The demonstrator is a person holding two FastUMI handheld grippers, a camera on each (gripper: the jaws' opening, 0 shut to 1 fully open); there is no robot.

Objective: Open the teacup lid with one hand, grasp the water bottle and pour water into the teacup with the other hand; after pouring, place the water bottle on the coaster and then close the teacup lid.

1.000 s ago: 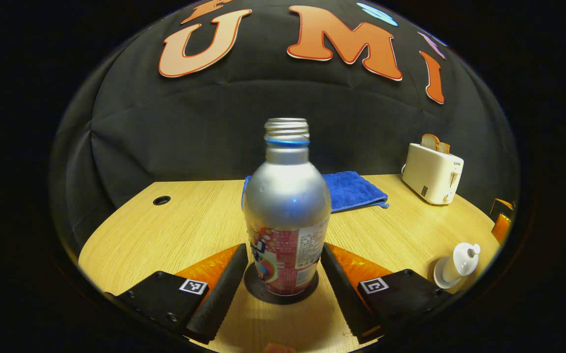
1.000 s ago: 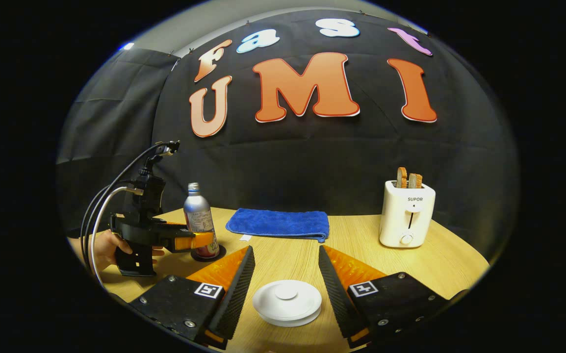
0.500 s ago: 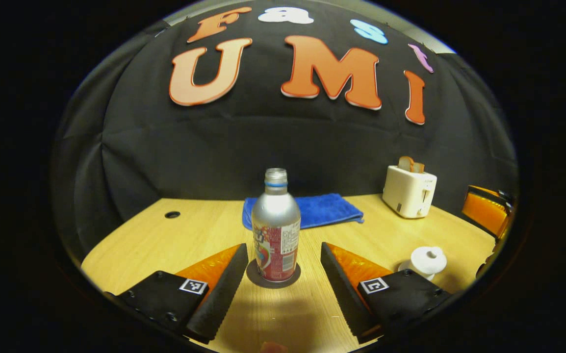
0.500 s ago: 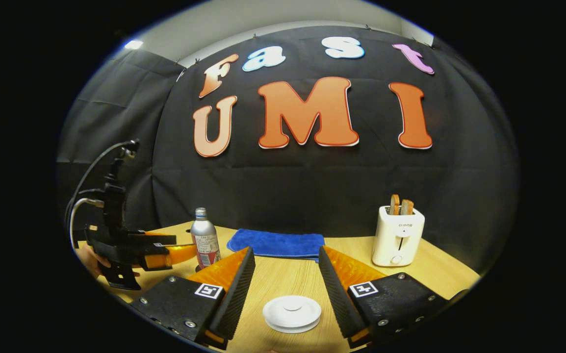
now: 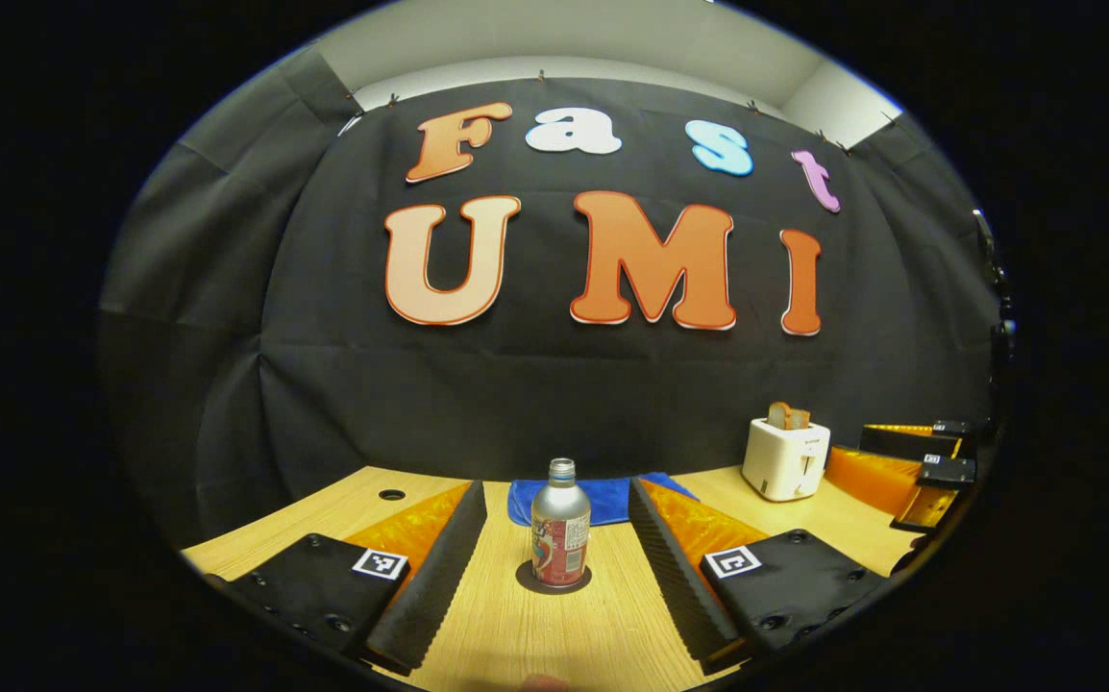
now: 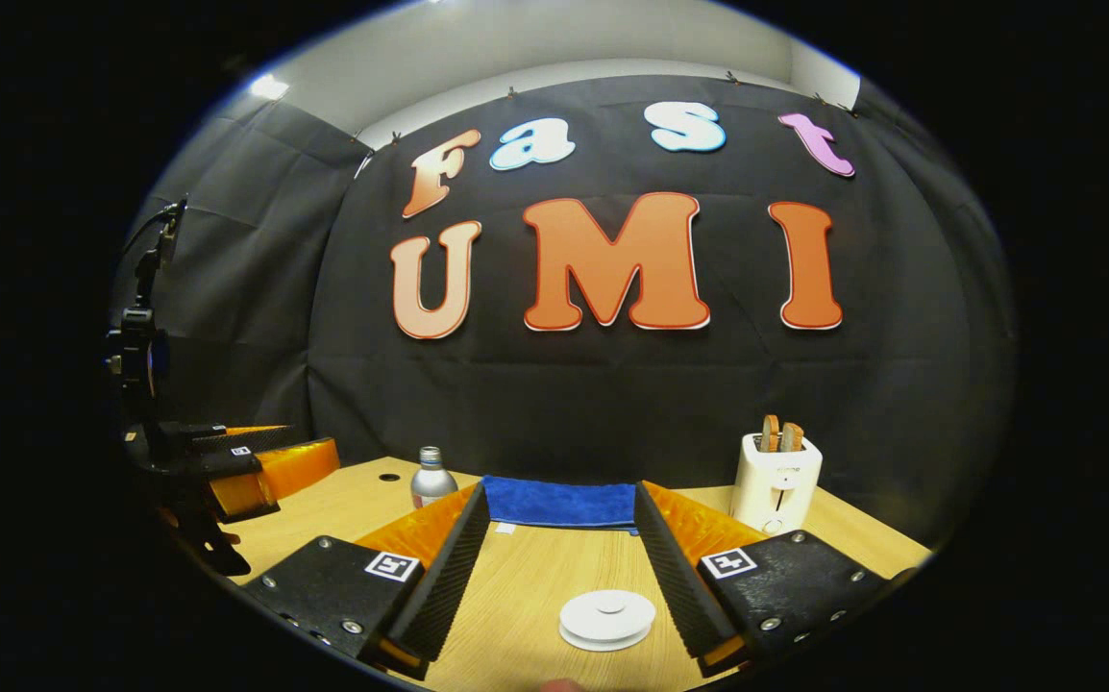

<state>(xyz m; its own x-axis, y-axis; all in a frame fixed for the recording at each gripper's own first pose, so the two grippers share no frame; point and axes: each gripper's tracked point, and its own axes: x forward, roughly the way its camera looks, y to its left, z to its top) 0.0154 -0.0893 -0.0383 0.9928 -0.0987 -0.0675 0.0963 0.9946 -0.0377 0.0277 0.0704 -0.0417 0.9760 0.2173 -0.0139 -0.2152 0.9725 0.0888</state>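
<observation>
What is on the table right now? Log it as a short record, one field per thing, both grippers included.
bottle: upright on the coaster
teacup: lid on, nothing touching it
left gripper: jaws open, empty, bottle ahead and apart from them
right gripper: jaws open, empty, teacup below and between them
towel: blue, folded, at the back of the table
toaster: white, bread in the slots, back right
</observation>
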